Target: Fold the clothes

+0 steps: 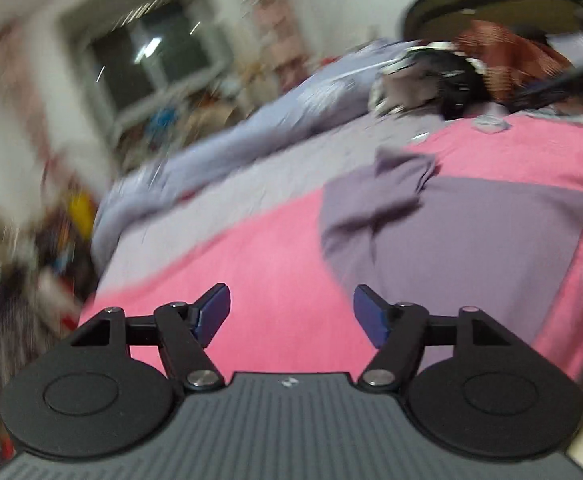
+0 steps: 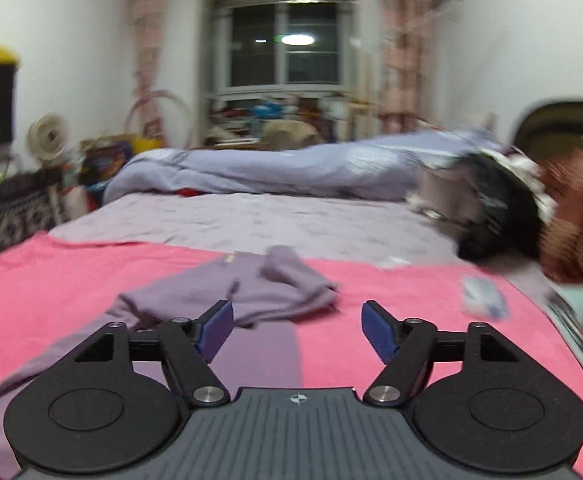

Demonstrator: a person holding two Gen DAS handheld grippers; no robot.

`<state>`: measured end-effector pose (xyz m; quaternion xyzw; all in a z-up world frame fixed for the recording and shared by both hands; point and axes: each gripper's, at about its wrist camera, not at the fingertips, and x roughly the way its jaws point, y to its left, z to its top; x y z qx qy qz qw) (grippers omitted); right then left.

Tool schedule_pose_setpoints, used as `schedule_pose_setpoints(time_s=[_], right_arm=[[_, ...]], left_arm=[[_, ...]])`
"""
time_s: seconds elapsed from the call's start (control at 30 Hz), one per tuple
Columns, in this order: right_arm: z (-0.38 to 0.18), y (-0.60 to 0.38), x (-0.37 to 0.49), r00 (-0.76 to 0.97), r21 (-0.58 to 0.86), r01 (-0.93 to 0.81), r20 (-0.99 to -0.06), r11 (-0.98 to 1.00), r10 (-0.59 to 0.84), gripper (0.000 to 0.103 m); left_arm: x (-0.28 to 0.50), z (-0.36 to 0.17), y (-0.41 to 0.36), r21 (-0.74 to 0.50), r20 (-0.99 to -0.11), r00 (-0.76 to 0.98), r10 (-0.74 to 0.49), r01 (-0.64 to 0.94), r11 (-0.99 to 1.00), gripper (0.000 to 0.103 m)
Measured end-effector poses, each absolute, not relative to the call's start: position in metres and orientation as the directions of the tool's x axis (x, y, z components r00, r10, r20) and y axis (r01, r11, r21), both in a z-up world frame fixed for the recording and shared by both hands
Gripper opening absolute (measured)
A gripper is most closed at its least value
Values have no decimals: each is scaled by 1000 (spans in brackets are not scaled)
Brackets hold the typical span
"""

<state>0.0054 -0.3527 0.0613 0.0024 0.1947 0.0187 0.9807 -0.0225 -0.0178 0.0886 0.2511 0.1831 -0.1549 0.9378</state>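
Item 1, left gripper (image 1: 291,312): blue-padded fingers (image 1: 213,314) spread wide apart, nothing between them. It hangs above the pink sheet (image 1: 275,264), clear of the cloth. The view is tilted and smeared by blur.

Item 2, right gripper (image 2: 297,330): blue-padded fingers (image 2: 377,330) likewise wide apart and empty, held over the near edge of the bed.

Item 3, purple garment (image 1: 451,232): lies on the pink sheet, partly folded. In the left wrist view it sits ahead and to the right of the left gripper, its flat panel reaching down behind the right-hand finger, with a bunched sleeve (image 1: 403,176) folded across its far corner. In the right wrist view the purple garment (image 2: 227,292) lies directly ahead of the right gripper, just beyond the left-hand finger, a strip of it running down between the fingers toward the camera and another trailing off to the lower left. Neither gripper touches it, as far as can be seen.

Item 4, surroundings: lilac bedsheet (image 2: 251,224) beyond the pink one; pale blue duvet (image 2: 291,168) heaped along the far side; window (image 2: 283,52) behind; dark bundle (image 2: 499,216) at the right, too blurred to identify.
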Motion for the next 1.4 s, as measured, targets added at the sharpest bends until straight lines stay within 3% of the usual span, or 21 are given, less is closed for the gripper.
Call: schedule_pose_setpoints(time_s=[0.07, 0.23, 0.37, 0.43, 0.5, 0.57, 0.67, 0.8, 0.87, 0.97, 1.1, 1.17, 1.33, 1.37, 1.4], right_arm=[[52, -339, 35, 902, 42, -78, -422, 996, 88, 72], [30, -350, 77, 897, 113, 69, -442, 991, -12, 73], [-12, -377, 71, 871, 182, 151, -489, 972, -43, 74], [-33, -382, 67, 843, 191, 173, -536, 966, -45, 74], [-42, -386, 64, 835, 214, 186, -549, 959, -40, 73], [-43, -387, 63, 835, 221, 195, -548, 955, -44, 78], [-46, -385, 67, 823, 204, 193, -566, 960, -46, 81], [-47, -382, 70, 819, 182, 190, -571, 965, -54, 81], [-46, -380, 70, 817, 173, 191, -573, 966, -59, 82], [-45, -376, 71, 814, 160, 191, -578, 968, -65, 82], [-45, -374, 72, 809, 145, 192, -583, 971, -73, 82], [-45, -373, 73, 807, 136, 192, -585, 972, -78, 82], [-45, -369, 74, 801, 108, 192, -592, 976, -92, 83], [-45, -369, 74, 800, 106, 192, -593, 976, -93, 83], [-45, -369, 74, 799, 104, 192, -593, 976, -94, 83]], left_arm=[[10, 75, -54, 437, -406, 885, -230, 409, 801, 71], [111, 36, -133, 450, -447, 858, -254, 461, 765, 71], [170, -11, -187, 586, -487, 851, -195, 485, 650, 69], [196, -32, -210, 642, -496, 856, -147, 475, 601, 57], [221, -37, -215, 574, -536, 832, -144, 484, 660, 21], [235, -33, -210, 471, -563, 811, -157, 472, 745, 17], [239, -15, -188, 434, -500, 855, -140, 387, 813, 16], [265, 11, -128, 394, -419, 908, 20, 162, 905, 15], [294, 11, -90, 316, -482, 871, 90, 77, 946, 18], [318, -1, -36, 237, -571, 793, 212, -88, 968, 2], [315, -20, 20, 269, -603, 711, 363, -246, 931, 1], [302, -22, 37, 290, -617, 697, 366, -231, 929, 1], [224, 3, 23, 223, -592, 796, 126, 11, 975, 4], [205, 10, 13, 187, -598, 800, 55, 73, 980, 7], [189, 14, -1, 157, -605, 796, -8, 129, 979, 19]])
